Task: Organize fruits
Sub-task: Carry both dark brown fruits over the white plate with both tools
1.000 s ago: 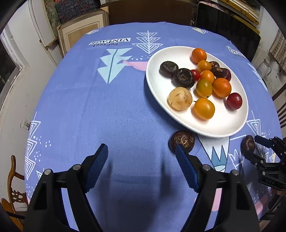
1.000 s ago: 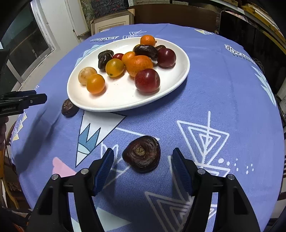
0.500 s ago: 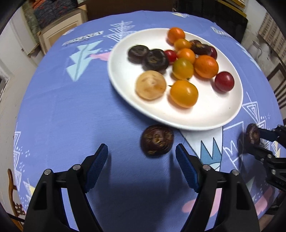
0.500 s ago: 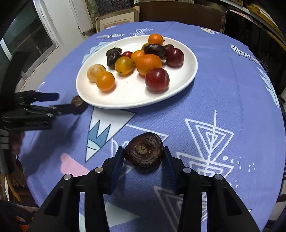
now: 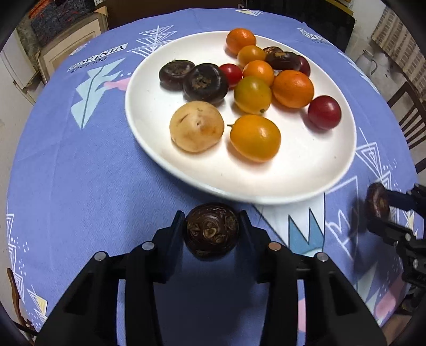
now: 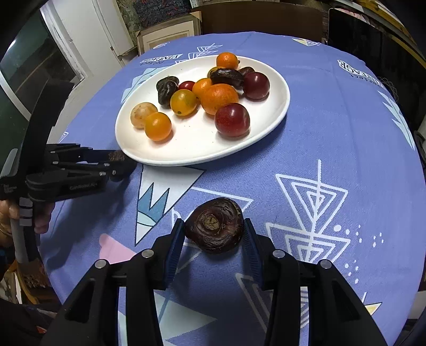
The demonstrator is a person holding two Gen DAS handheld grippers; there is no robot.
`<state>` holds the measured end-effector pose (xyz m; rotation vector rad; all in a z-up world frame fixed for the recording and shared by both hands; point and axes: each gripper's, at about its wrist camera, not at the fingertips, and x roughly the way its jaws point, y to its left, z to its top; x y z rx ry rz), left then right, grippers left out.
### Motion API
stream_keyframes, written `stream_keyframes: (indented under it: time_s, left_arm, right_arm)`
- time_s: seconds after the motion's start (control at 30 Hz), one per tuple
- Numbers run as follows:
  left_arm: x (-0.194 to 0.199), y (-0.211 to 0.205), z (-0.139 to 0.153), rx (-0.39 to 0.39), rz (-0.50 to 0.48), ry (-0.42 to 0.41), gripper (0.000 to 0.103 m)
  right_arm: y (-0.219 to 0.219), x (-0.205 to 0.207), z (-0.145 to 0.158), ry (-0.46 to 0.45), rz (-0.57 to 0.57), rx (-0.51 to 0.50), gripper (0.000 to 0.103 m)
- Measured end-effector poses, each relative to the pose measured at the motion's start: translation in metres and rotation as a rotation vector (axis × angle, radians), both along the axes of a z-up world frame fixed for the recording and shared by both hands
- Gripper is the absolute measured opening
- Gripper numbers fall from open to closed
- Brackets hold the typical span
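A white oval plate [image 5: 306, 175] [image 6: 202, 149] on the blue tablecloth holds several fruits: orange, red, dark brown and one tan [image 5: 196, 126]. My left gripper [image 5: 211, 226] is shut on a dark brown water chestnut [image 5: 211, 233] just in front of the plate's near rim. It also shows in the right wrist view [image 6: 121, 162], at the plate's left rim. My right gripper [image 6: 214, 231] is shut on a second dark brown water chestnut [image 6: 215, 228] on the cloth, in front of the plate. It also shows at the right edge of the left wrist view [image 5: 378, 207].
The round table's cloth [image 6: 332, 127] has white triangle prints. A wooden cabinet [image 5: 66, 50] and a dark chair back [image 6: 255, 18] stand beyond the table's far edge. Another chair [image 5: 410, 114] is at the right.
My left gripper moved forward and shut on the chestnut by the plate's rim. My right gripper closed from open onto its chestnut and holds it.
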<state>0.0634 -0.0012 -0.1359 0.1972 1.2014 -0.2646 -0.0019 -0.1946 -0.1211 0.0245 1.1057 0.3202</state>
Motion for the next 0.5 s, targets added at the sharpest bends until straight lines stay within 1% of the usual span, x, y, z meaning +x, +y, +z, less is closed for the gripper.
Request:
stream_keyframes:
  time_s: [0.1,0.3,0.5]
  left_arm:
    - [-0.01,0.006,0.007,-0.014,0.004,-0.005,0.04]
    - [-0.025,0.015,0.019,0.003,0.024,-0.021,0.04]
    - [-0.025,0.015,0.037,0.002,0.037,-0.054,0.04]
  right_arm:
    - [0.003,-0.002,0.003,-0.007,0.008,0.007,0.045]
    - [0.011,-0.009,0.003,-0.008,0.031,0.005,0.045]
    - [0.017,-0.014,0.013,-0.028,0.044,0.024,0.045]
